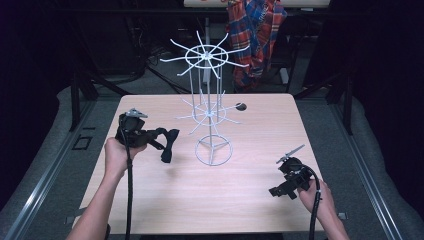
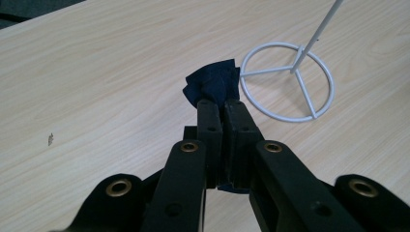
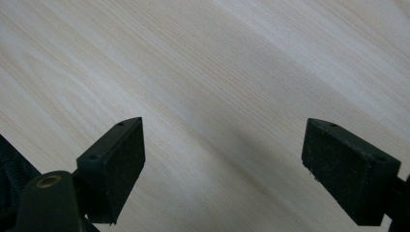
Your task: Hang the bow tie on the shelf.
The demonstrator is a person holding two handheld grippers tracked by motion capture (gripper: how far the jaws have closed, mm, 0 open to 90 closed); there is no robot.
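A person's left hand (image 1: 116,150) holds the left gripper (image 2: 221,108), its jaws clamped together on a small dark blue cloth (image 2: 214,85) that hangs past the jaw tips above the wooden table (image 1: 200,195). Just beyond the cloth stands a white wire display rack (image 1: 207,107), its ring base (image 2: 288,82) on the table. The right gripper (image 3: 222,150), well apart from the rack, hovers over bare wood with its jaws spread wide.

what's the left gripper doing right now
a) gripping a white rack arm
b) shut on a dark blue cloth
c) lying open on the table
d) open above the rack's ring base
b: in the left gripper view the left gripper has its jaws pressed together on the dark blue cloth, beside the white wire rack.
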